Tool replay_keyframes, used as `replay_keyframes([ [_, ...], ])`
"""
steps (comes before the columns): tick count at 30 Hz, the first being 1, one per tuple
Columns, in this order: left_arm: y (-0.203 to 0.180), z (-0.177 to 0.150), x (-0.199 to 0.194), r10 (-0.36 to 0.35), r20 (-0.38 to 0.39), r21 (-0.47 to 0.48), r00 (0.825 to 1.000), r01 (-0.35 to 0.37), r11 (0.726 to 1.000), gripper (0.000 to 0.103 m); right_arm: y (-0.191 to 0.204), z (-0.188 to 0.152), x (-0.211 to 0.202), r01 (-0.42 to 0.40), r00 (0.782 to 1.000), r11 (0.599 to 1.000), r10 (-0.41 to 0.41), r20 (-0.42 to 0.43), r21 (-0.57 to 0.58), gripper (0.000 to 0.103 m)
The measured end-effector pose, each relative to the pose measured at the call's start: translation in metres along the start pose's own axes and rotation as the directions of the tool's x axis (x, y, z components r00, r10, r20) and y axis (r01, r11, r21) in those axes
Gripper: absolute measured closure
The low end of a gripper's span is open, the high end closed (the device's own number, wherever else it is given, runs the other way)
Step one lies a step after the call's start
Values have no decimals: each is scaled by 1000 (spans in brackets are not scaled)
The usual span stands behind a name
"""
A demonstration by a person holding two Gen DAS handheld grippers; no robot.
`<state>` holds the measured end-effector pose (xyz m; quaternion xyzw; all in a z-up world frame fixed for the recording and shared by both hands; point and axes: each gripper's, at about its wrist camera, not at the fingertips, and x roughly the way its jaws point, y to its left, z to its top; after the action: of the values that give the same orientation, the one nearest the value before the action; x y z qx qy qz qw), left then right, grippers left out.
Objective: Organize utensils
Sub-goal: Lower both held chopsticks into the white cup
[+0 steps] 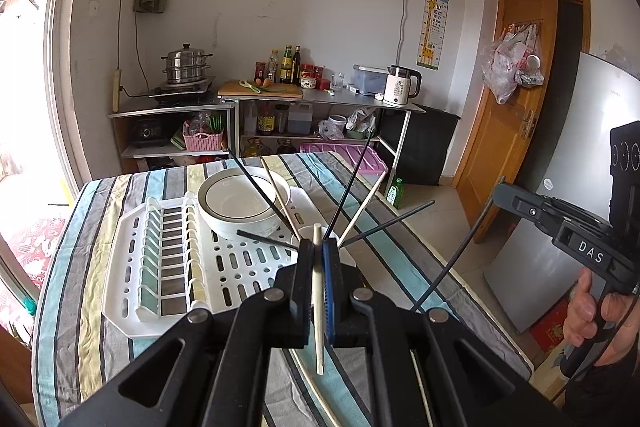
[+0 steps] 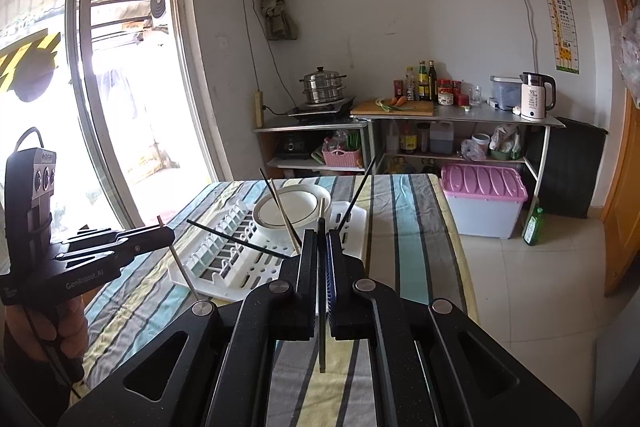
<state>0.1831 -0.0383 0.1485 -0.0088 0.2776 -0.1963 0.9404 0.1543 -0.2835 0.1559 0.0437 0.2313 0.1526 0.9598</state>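
The table, under a striped cloth, carries a white drying rack with a white bowl sitting on it. Just in front of the bowl stands a small white cup, with dark and pale chopsticks fanning out of it at loose angles.

The left gripper is clamped on 1 pale chopstick, held near its middle and lifted above the cup. The right gripper is pinched on 1 dark chopstick, off to the right over the table edge.

Both sticks are thin and gripped at a single point, so either could pivot or slip between the pads. Lowering one into the crowded cup risks knocking the splayed sticks, tipping the light cup, or scattering chopsticks across the rack.
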Motion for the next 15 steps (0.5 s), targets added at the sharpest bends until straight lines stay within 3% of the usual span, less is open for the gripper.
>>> replay_keyframes([
  [15,-7,45,29,2,25,-3,1000,-2,1000,98,-31,43,19,41,998,999,-41,43,8,99],
])
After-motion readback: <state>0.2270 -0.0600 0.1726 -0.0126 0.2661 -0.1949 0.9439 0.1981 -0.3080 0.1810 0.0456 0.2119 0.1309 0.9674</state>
